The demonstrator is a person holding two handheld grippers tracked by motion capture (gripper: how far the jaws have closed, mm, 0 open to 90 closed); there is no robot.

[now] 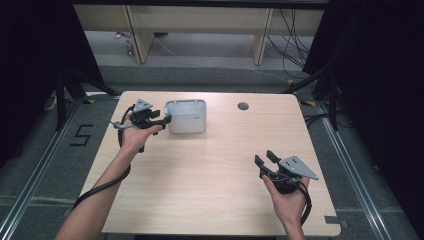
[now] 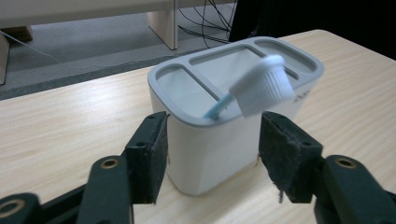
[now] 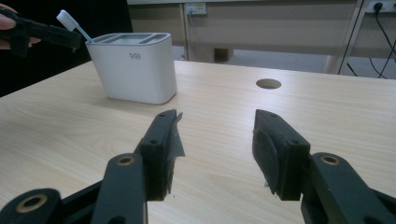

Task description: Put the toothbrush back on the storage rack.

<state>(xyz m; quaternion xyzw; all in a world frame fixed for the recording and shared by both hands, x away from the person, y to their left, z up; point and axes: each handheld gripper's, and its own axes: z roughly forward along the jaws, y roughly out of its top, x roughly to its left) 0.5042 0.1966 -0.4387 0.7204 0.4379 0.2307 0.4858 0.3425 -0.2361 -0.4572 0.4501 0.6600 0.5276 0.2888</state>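
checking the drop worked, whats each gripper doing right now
left gripper: open, holding nothing; toothbrush stands free in the holder.
right gripper: open, empty, over the table.

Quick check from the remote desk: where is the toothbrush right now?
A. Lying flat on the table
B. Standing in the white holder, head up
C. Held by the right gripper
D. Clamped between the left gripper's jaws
B: the toothbrush leans in the end slot of the white holder, head up, while the left gripper stands open and apart from it.

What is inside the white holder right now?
A toothbrush stands tilted in an end slot of the holder, head up, leaning over the rim. Its lower handle and the slot bottoms are hidden by the walls.
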